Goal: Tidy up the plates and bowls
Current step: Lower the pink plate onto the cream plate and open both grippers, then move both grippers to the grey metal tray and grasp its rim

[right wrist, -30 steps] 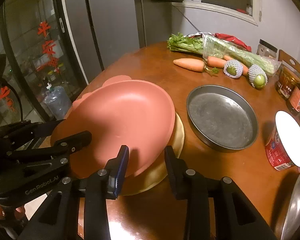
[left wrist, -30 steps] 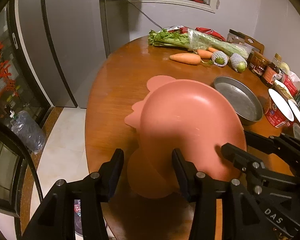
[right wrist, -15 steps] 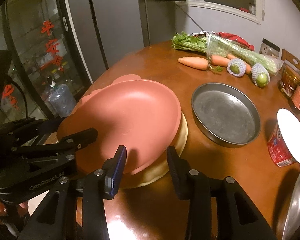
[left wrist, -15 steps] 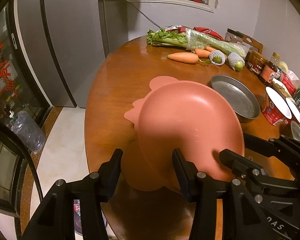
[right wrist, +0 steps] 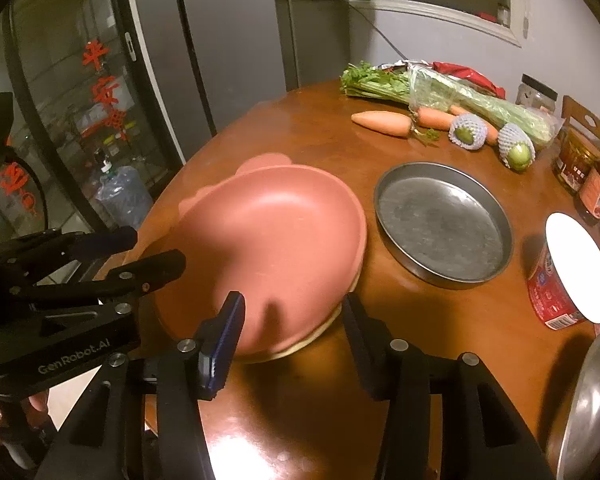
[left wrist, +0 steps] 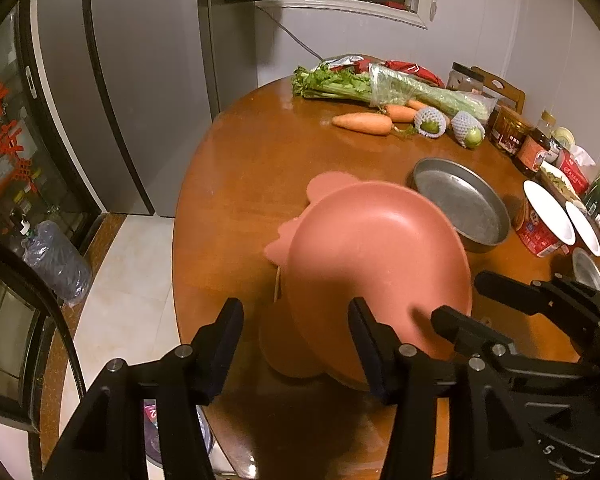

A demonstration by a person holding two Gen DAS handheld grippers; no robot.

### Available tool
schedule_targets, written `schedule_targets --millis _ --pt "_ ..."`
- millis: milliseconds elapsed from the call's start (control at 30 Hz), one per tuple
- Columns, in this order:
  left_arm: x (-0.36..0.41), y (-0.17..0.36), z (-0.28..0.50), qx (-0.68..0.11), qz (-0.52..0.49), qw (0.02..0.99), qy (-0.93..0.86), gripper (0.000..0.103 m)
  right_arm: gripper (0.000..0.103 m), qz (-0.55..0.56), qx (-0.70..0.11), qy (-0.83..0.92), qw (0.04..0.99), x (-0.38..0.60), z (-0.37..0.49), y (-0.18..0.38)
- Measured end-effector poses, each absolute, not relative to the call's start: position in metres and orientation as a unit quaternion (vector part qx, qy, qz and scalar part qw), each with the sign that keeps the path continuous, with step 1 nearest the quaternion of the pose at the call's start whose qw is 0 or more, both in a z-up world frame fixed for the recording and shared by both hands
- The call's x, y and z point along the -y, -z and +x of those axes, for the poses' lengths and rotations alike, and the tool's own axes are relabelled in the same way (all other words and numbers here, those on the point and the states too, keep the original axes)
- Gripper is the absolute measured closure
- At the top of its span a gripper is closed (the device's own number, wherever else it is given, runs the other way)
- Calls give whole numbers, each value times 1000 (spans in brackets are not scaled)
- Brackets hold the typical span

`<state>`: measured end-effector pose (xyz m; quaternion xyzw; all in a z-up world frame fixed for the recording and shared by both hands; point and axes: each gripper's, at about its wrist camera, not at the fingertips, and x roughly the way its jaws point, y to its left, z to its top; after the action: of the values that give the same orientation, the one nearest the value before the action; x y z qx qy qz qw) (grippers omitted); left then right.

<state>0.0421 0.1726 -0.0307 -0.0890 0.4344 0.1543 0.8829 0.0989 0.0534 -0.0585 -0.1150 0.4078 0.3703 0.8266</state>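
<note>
A pink plate [left wrist: 372, 256] [right wrist: 276, 232] with a lobed rim lies on a cream plate [right wrist: 320, 330] near the front of the round brown table [left wrist: 240, 184]. My left gripper [left wrist: 296, 332] stands at the plate's near left rim. Its jaws are opening and its pads do not press on the plate. My right gripper [right wrist: 292, 320] straddles the near right rim of the stacked plates. Its jaws are opening too, with the rim between them untouched. Each gripper shows in the other's view: the left gripper [right wrist: 156, 248] and the right gripper [left wrist: 458, 296].
A round metal pan [left wrist: 460, 204] [right wrist: 440, 224] sits just right of the plates. Behind it lie carrots [right wrist: 382, 122], celery [left wrist: 380, 88] and netted fruit. Noodle cups [right wrist: 572, 276], jars [left wrist: 508, 132] and a steel bowl [right wrist: 592, 400] crowd the right edge. A fridge [left wrist: 120, 80] stands at the left.
The pink plate has settled lower and flatter over the cream plate. The right gripper's jaws have spread wider, the left's slightly. Neither hand has shifted much.
</note>
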Motion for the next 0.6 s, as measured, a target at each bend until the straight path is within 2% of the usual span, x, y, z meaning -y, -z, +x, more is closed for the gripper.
schedule_targets --millis 600 --pt "-149 -6 70 -415 -74 896 -141 48 51 -59 -403 -353 842 -8 126 28"
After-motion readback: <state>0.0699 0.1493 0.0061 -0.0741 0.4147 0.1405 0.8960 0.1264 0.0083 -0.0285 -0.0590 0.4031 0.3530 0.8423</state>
